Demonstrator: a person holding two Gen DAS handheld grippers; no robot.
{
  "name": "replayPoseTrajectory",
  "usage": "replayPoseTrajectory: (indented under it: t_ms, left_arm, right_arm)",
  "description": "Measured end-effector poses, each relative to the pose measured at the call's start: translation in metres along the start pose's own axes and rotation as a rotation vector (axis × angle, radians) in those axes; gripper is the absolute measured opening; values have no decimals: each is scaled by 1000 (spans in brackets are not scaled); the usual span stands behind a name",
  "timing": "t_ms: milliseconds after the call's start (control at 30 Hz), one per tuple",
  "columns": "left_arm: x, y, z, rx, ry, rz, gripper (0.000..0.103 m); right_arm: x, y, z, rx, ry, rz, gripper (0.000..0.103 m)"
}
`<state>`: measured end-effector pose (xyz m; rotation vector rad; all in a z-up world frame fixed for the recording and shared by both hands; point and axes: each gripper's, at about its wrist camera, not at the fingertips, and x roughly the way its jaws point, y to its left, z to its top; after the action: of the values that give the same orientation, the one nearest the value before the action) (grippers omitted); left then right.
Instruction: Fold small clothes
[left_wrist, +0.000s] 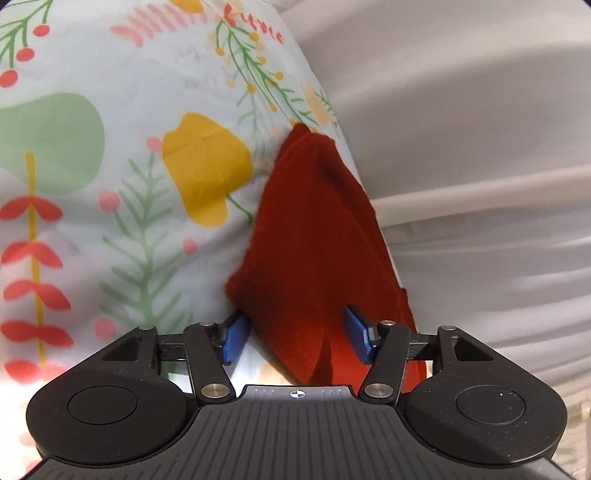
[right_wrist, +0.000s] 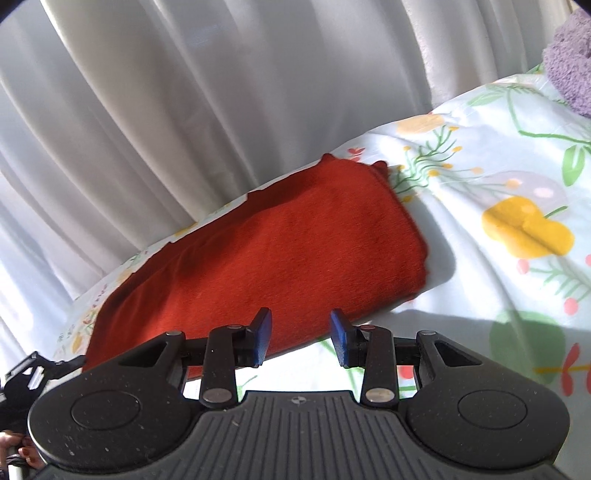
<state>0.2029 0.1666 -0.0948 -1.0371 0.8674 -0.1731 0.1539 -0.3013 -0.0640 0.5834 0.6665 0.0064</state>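
one red cloth (right_wrist: 266, 251) lies on the flowered sheet (right_wrist: 480, 280) near the curtain (right_wrist: 184, 92), already doubled into a neat oblong, so most folding looks done. the left gripper (left_wrist: 295, 338) and right gripper (right_wrist: 301, 338) both stand open, holding nothing. a purple garment (right_wrist: 569, 62) further off seems still unfolded.
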Motion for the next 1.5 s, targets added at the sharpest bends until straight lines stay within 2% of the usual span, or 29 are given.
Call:
replayPoseTrajectory:
  t_ms: [367, 567, 833, 933, 1033, 1167, 1300, 1400, 1500]
  left_arm:
    - [12, 4, 36, -18, -24, -1, 45]
    - [24, -3, 46, 35, -5, 38, 23]
    - [26, -9, 45, 91, -1, 53, 18]
    - [23, -8, 46, 93, 0, 26, 18]
    - [24, -5, 46, 80, -7, 25, 19]
    - [29, -3, 46, 43, -18, 4, 20]
    - [31, -6, 47, 54, -16, 16, 19]
    - [30, -8, 49, 60, -12, 23, 17]
    - [28, -15, 48, 82, -18, 44, 16]
  right_arm:
    - [9, 16, -4, -52, 20, 34, 35]
    - [24, 36, -4, -110, 45, 63, 35]
    - [61, 87, -10, -238, 79, 91, 35]
    - [75, 111, -16, -318, 88, 95, 20]
    - [86, 134, -23, -378, 86, 122, 17]
    - [101, 159, -29, -421, 88, 166, 17]
    - [112, 180, -42, -484, 104, 196, 17]
    - [125, 186, -53, -512, 147, 203, 17]
    - [126, 188, -56, -542, 130, 205, 17]
